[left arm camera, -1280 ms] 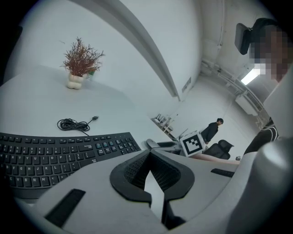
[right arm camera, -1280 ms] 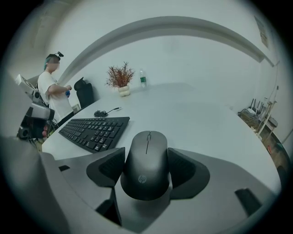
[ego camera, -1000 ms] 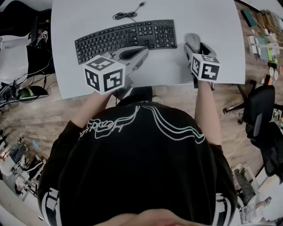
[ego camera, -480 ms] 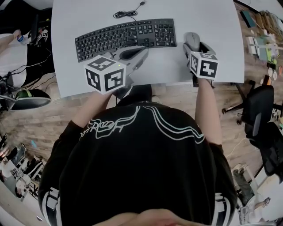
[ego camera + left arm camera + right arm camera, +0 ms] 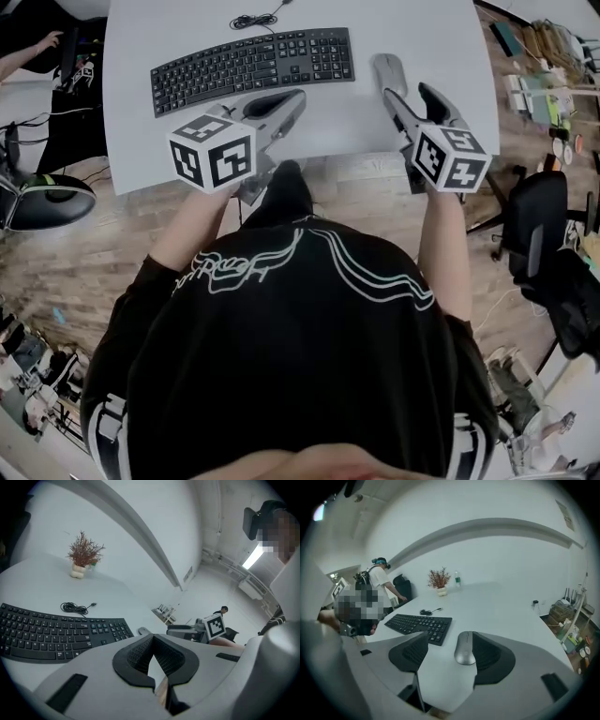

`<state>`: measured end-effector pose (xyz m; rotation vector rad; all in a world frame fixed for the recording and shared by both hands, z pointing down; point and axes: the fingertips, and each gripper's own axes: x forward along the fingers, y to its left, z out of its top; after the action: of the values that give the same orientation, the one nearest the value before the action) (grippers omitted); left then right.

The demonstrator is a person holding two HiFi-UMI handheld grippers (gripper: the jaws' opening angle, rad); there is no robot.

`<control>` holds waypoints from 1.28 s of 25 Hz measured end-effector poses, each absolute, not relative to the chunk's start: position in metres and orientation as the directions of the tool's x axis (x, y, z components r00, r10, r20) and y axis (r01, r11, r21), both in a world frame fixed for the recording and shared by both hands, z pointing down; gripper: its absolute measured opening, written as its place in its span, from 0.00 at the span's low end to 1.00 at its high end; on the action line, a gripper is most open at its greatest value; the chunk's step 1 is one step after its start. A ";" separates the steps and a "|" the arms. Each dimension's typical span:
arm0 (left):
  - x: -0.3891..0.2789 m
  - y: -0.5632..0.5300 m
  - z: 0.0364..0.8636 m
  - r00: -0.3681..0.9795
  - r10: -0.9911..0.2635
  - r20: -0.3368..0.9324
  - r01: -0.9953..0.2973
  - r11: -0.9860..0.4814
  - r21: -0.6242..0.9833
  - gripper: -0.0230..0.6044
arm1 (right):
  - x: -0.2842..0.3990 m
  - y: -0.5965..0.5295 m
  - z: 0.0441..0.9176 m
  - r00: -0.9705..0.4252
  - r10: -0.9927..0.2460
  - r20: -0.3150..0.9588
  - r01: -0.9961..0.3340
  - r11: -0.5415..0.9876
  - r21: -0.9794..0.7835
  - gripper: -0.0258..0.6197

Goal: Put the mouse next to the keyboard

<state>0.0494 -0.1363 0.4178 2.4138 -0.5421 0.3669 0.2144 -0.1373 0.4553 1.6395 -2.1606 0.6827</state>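
A black keyboard lies across the white table. The grey mouse rests flat just off its right end, a small gap between them. My right gripper is open and sits just behind the mouse. In the right gripper view the mouse lies on the table between the spread jaws of that gripper, close to the right pad, not squeezed. My left gripper hovers in front of the keyboard's middle. In its own view the left gripper is shut and holds nothing.
The keyboard's coiled cable lies behind it. A small potted plant and a bottle stand at the table's far side. An office chair is on the floor to the right. Another person stands beyond the table.
My right gripper has drawn back toward the table's front edge, and the mouse stays on the table by the keyboard. The left gripper has barely moved.
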 end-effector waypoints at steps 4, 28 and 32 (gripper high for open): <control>0.055 -0.101 0.399 0.888 -0.298 0.351 -0.446 -0.744 0.497 0.05 | 0.200 -0.094 0.420 -0.354 -0.809 0.470 -0.935 0.296 -0.194 0.45; -0.005 0.094 0.286 0.911 -0.310 0.273 -0.376 -0.896 0.236 0.05 | 0.059 0.102 0.279 -0.612 -0.756 0.234 -0.784 0.619 -0.049 0.07; -0.041 0.119 0.273 0.919 -0.305 0.250 -0.364 -0.899 0.242 0.05 | 0.021 0.131 0.277 -0.617 -0.751 0.235 -0.783 0.617 -0.082 0.07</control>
<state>-0.0408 0.1194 0.2734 2.7944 -0.4983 0.2978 0.0207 0.1312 0.2774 1.2755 -2.6617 0.2633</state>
